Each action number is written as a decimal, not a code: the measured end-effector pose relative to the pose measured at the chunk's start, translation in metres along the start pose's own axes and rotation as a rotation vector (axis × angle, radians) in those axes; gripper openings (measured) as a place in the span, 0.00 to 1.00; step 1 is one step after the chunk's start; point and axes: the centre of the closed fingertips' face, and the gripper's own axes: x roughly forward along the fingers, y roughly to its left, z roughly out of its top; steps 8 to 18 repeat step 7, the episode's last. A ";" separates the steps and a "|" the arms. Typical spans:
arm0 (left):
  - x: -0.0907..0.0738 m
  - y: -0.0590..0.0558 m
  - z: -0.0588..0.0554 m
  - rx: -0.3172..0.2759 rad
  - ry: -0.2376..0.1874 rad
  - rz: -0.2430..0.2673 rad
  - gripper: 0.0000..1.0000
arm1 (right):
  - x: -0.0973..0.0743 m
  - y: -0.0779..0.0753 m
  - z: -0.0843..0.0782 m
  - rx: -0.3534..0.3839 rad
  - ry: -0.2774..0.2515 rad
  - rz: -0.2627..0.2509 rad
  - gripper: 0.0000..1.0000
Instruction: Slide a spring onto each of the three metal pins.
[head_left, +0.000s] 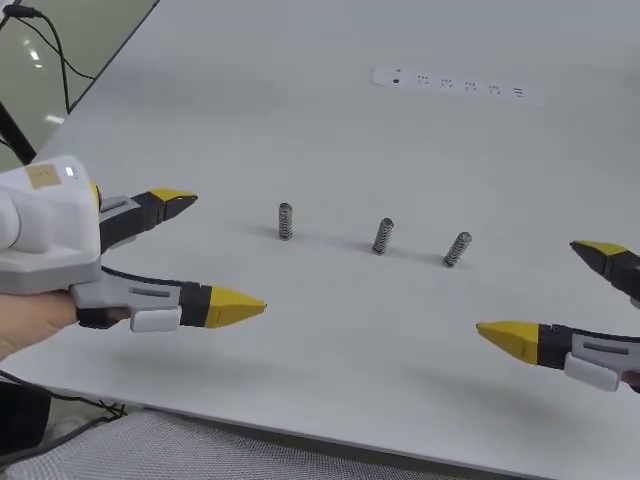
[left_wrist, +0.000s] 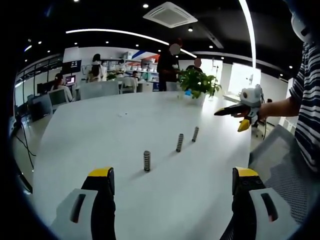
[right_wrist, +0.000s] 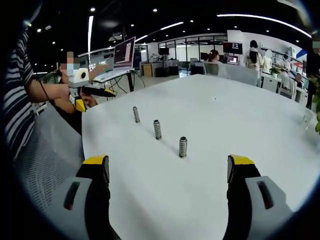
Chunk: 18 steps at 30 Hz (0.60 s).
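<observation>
Three upright pins stand in a row on the white table, each with a spring around it: the left spring (head_left: 285, 221), the middle spring (head_left: 383, 236) and the right spring (head_left: 457, 249). From the left gripper view they run away from me, with the nearest spring (left_wrist: 147, 160) first. From the right gripper view the nearest spring (right_wrist: 183, 146) leads the row. My left gripper (head_left: 215, 255) is open, left of the row, holding nothing. My right gripper (head_left: 545, 295) is open at the right, also holding nothing.
A white power strip (head_left: 455, 85) lies at the far side of the table. The table's near edge (head_left: 330, 435) runs below both grippers, with a mesh chair beneath. A potted plant (left_wrist: 199, 82) stands at the table's far end, and people sit at desks beyond.
</observation>
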 end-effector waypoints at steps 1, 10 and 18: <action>0.000 0.000 0.000 -0.001 -0.001 0.000 0.97 | 0.000 0.000 0.000 0.001 0.000 0.000 1.00; 0.001 -0.001 -0.009 -0.014 0.035 -0.002 0.97 | -0.001 -0.002 -0.013 0.010 0.051 -0.011 1.00; 0.001 -0.001 -0.009 -0.014 0.035 -0.002 0.97 | -0.001 -0.002 -0.013 0.010 0.051 -0.011 1.00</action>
